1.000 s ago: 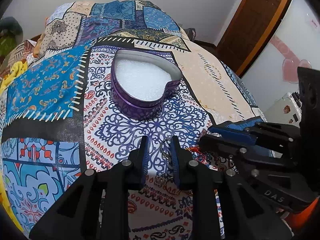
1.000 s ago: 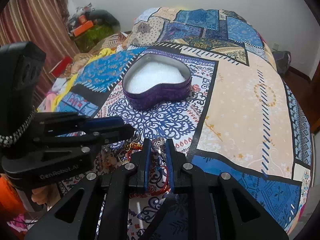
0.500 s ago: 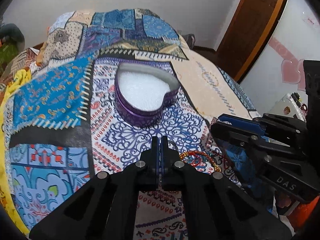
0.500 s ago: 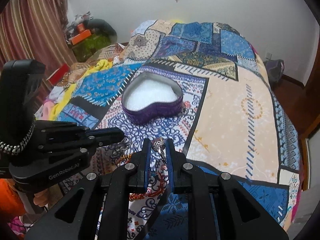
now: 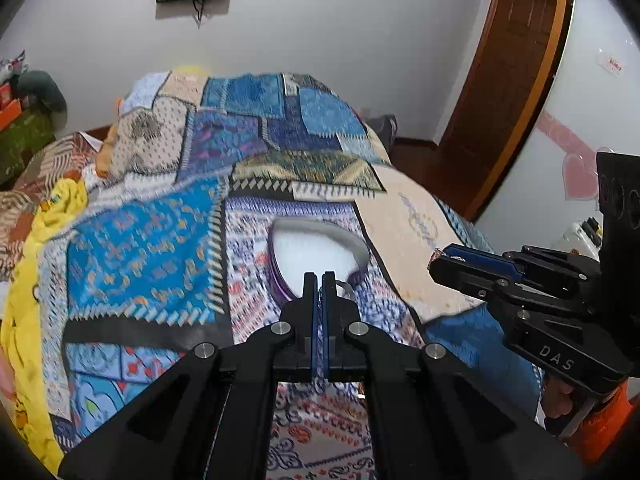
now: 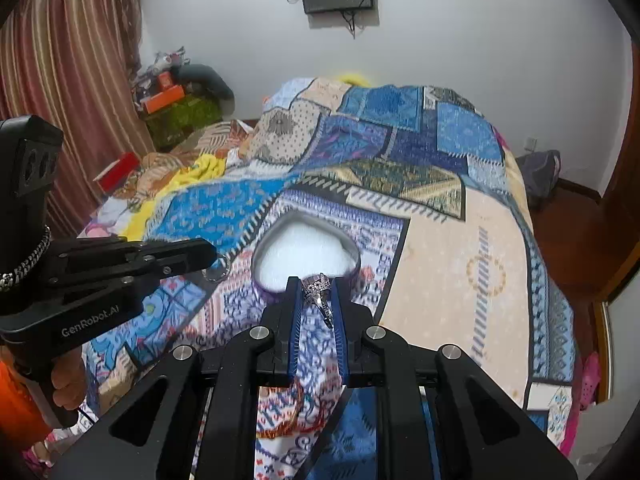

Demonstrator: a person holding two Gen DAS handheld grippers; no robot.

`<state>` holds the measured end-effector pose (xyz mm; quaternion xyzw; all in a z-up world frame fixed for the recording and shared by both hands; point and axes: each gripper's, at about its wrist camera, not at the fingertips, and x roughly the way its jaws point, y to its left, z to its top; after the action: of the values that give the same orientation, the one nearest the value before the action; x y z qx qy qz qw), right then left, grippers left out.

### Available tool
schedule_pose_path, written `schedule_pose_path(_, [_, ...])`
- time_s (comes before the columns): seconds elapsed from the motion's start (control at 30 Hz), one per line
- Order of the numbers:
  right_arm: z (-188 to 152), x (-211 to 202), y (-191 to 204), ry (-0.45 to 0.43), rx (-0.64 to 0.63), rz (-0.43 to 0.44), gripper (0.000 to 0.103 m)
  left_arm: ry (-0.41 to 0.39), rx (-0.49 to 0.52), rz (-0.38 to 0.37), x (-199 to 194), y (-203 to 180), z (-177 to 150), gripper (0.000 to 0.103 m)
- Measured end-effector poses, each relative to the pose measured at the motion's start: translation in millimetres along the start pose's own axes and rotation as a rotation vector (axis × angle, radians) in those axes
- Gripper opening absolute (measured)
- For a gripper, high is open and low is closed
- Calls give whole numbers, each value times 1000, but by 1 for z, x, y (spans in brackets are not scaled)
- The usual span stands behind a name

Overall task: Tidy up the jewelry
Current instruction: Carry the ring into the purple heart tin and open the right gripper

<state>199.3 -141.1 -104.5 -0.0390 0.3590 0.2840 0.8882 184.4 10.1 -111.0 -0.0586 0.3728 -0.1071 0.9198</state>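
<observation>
Both tongs have come up off the quilt (image 6: pixel 460 264) toward the heart tin (image 6: pixel 306 254), the left gripper (image 5: pixel 319 280) newly pinched on what looks like a plain ring (image 6: pixel 216 270), the right gripper (image 6: pixel 316 288) clamping an ornate silver ring (image 6: pixel 318 286), so both look ready to drop in.

The ring (image 6: pixel 320 290) is shiny silver metal. The heart-shaped tin (image 6: pixel 306 258) has glossy purple walls and white foam lining. The bedspread (image 6: pixel 460 264) is matt printed cloth.

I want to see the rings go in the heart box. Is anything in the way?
Nothing visible is. The right claw is shut on a silver ring, the left claw on a plain ring. The heart box is open, only white padding inside, with bare bedspread around it.
</observation>
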Motion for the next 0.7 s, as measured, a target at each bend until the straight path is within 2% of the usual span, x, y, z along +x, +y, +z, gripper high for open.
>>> schedule_pose_path(0.23, [17, 9, -1, -27, -16, -4, 13, -45, 16, 20, 4, 1, 14, 0])
schedule_pose_path(0.5, [23, 25, 0, -19, -42, -8, 13, -30, 27, 28, 25, 4, 21, 0])
schedule_pose_path(0.7, [26, 43, -3, 27, -63, 4, 13, -3, 38, 24, 43, 8, 22, 0])
